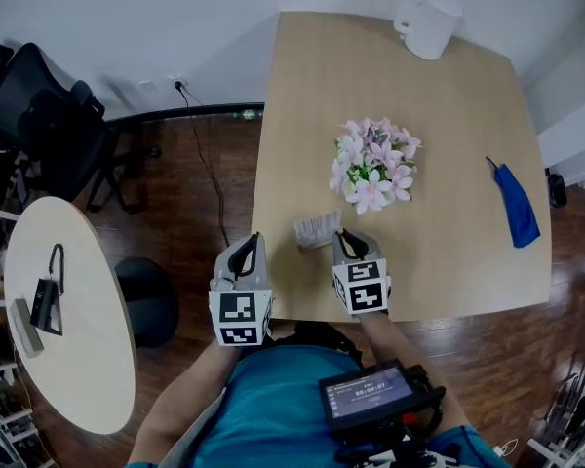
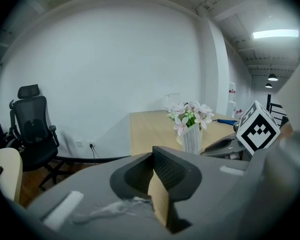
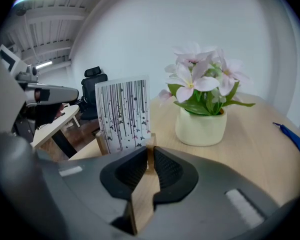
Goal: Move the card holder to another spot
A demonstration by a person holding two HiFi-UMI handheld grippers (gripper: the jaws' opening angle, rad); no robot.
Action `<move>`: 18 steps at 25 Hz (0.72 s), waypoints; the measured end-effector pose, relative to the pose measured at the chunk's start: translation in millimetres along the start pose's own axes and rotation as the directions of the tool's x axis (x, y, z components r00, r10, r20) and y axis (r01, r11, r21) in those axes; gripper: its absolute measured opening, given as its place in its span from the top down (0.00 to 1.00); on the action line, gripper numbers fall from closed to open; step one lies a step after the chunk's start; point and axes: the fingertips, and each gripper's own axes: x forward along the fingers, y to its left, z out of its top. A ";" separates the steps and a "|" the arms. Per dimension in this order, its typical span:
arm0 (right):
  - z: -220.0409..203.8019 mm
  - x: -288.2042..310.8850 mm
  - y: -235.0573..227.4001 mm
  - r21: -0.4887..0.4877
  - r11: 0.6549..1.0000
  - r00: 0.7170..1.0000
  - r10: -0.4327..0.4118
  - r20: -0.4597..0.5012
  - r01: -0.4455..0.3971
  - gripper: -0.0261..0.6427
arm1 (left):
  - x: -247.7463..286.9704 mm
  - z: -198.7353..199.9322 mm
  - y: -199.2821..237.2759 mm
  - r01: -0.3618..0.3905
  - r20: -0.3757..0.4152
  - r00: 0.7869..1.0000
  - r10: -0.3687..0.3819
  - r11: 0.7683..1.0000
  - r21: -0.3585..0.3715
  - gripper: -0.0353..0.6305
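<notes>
Card holder (image 3: 123, 115) base sits pinched between fingers (image 3: 168, 171) of right gripper (image 3: 150, 153).

card holder (image 1: 318, 228) 1 | flower pot (image 1: 373, 164) 1 | chair (image 1: 39, 115) 1 | cloth (image 1: 516, 203) 1

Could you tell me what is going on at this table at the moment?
A person holds a pair of tongs in each hand at a wooden table. The right tongs are closed on the wooden base of the card holder, which stands near the table's front edge with its striped card upright, in front of a pot of pink flowers. The holder appears to rest on the table. The left tongs are shut and empty, off to the left.
</notes>
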 end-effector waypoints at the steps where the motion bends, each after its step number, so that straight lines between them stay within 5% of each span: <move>1: 4.9 -0.6 2.7 -0.001 1.000 1.000 0.003 0.007 -0.002 0.91 | -1.0 0.4 3.5 -0.003 0.003 1.000 0.003 1.000 -0.004 0.92; 11: 77.4 5.5 65.7 -0.080 0.994 0.992 0.081 0.091 -0.074 0.91 | -28.1 -1.7 67.4 -0.094 0.042 0.994 0.097 0.992 -0.084 0.92; 18: 136.9 26.6 150.9 -0.203 0.965 0.972 0.197 0.130 -0.168 0.91 | -73.5 -9.8 146.5 -0.222 0.077 0.968 0.238 0.959 -0.175 0.92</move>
